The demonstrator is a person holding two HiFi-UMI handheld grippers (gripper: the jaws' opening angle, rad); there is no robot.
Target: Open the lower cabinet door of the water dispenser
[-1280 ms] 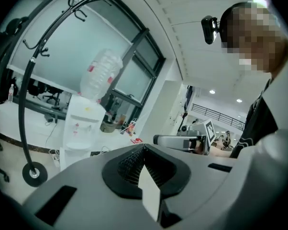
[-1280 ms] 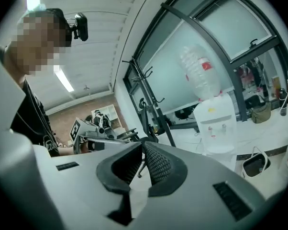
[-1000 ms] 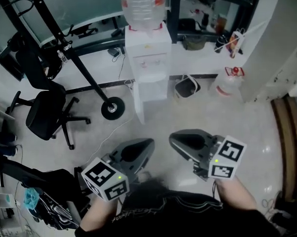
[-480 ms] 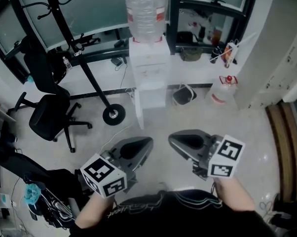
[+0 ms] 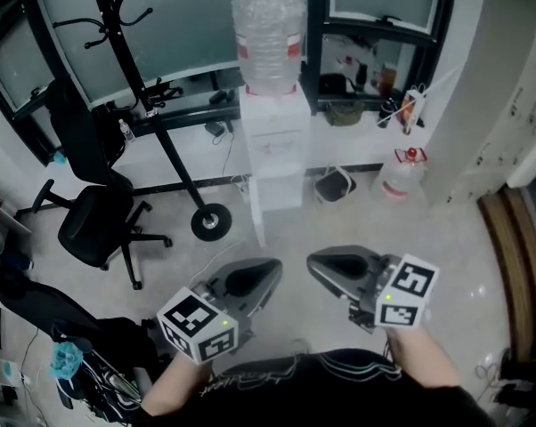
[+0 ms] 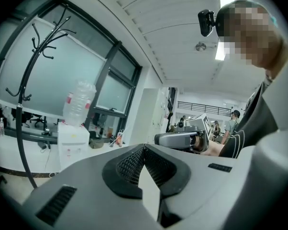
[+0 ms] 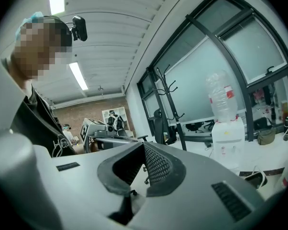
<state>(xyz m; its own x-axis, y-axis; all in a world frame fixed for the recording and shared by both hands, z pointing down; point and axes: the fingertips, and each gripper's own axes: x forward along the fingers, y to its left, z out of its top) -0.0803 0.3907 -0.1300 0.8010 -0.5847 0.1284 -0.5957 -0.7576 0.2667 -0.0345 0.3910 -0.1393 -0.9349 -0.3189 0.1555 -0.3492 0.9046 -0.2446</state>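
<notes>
Head view: red-labelled bottle (image 5: pixel 269 34) atop white water dispenser (image 5: pixel 274 140).

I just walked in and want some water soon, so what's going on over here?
A person stands back from the water dispenser, which sits by the windows with a bottle on top. They hold the left hand-held gripper and the right hand-held gripper out in front, both shut and empty. Neither touches the dispenser, so its lower cabinet door has not been reached yet.

One dispenser (image 5: pixel 274 149); one coat stand (image 5: pixel 211 223) — two grippers (image 5: pixel 270 267) (image 5: pixel 314 261)
</notes>
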